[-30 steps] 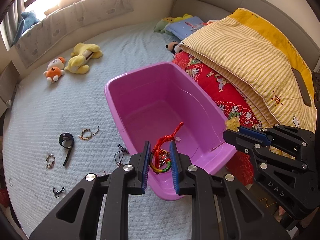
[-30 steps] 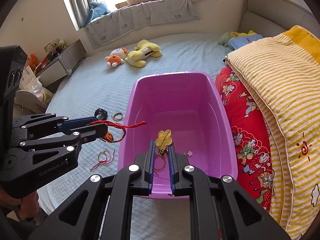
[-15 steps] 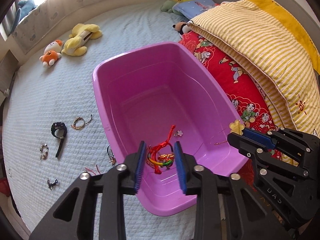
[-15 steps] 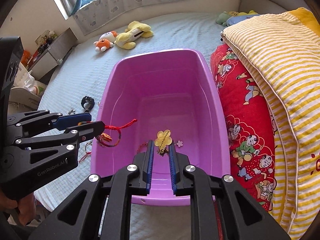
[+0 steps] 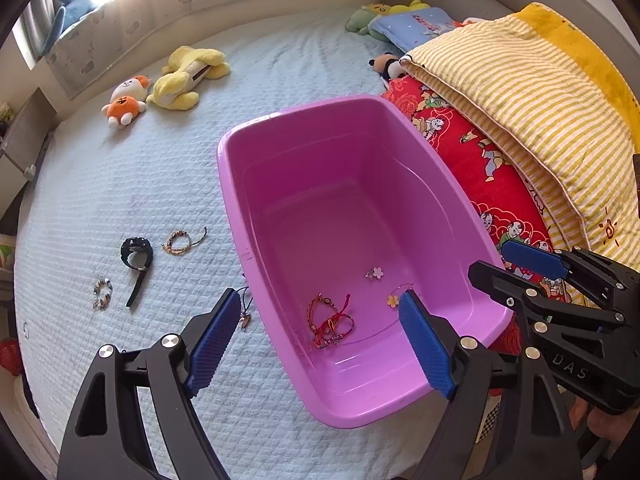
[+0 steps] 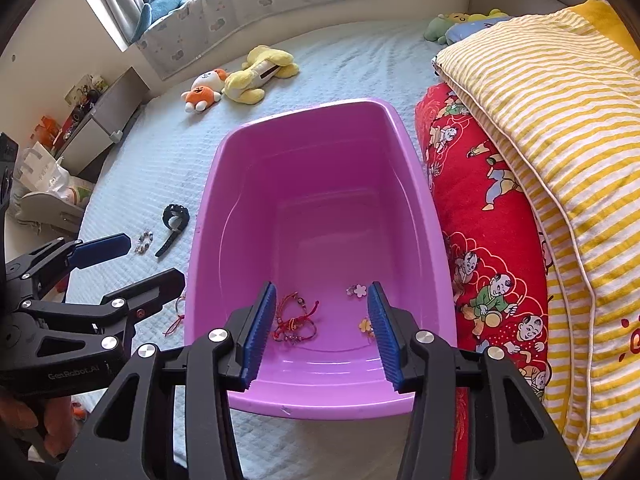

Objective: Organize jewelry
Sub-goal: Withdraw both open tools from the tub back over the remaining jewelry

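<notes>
Here, from my remote seat, I list left to right. On the pale blue bedspread point(image 5: 120, 184): a beaded bracelet point(image 5: 103, 293), a black watch point(image 5: 136, 256), a braided bracelet point(image 5: 182, 239), and a dark cord pendant point(image 5: 245, 308) just beside the tub's left wall. My left gripper point(image 5: 314, 344) hangs with jaws spread wide, holding nothing, one pad over the bedspread and the other over the tub. The pink tub point(image 5: 248, 208) sits on the bed, its right side against a red printed quilt point(image 5: 476, 160). Inside it, on the near floor: a tangle of red cord bracelets point(image 5: 330, 320), a small pale flower charm point(image 5: 376, 273), and a yellow flower piece on a thin chain point(image 5: 394, 299), all apart from each other. My right gripper point(image 6: 322, 330) is likewise wide open and empty, poised above the tub's near end, with the red bracelets showing between its pads. A yellow striped duvet point(image 6: 560, 120) lies over the quilt. Plush toys point(image 5: 168, 84) rest at the far side.
</notes>
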Motion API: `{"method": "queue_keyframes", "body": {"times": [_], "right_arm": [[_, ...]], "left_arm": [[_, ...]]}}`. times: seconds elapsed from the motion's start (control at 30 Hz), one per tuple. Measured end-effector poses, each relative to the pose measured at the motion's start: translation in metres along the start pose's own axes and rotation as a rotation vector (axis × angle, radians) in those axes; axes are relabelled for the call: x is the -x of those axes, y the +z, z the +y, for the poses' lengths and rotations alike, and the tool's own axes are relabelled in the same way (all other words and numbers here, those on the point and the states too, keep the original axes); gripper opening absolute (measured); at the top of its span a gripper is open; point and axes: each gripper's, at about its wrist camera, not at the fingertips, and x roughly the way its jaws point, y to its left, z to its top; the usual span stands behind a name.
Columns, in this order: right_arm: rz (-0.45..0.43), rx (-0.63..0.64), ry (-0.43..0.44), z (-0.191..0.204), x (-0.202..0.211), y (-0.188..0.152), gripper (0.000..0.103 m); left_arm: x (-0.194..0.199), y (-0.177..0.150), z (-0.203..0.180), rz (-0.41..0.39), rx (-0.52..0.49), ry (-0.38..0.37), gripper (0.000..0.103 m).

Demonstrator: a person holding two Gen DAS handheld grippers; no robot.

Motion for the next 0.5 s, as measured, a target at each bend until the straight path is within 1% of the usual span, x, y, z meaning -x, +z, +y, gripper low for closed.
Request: {"method": "queue_keyframes", "body": {"times": [0.23,0.5], "right_arm": [[-0.004,0.023,0.007,0.009,0.003,0.002,0.046],[-0.015,0.034,0.001,0.016,0.010,0.002,0.048]], "left_arm": [[0.008,-0.004,0.008,-0.013,0.021,0.010,0.080],[0.020,-0.011,0.014,-0.031,0.025,0.020,0.080]]}}
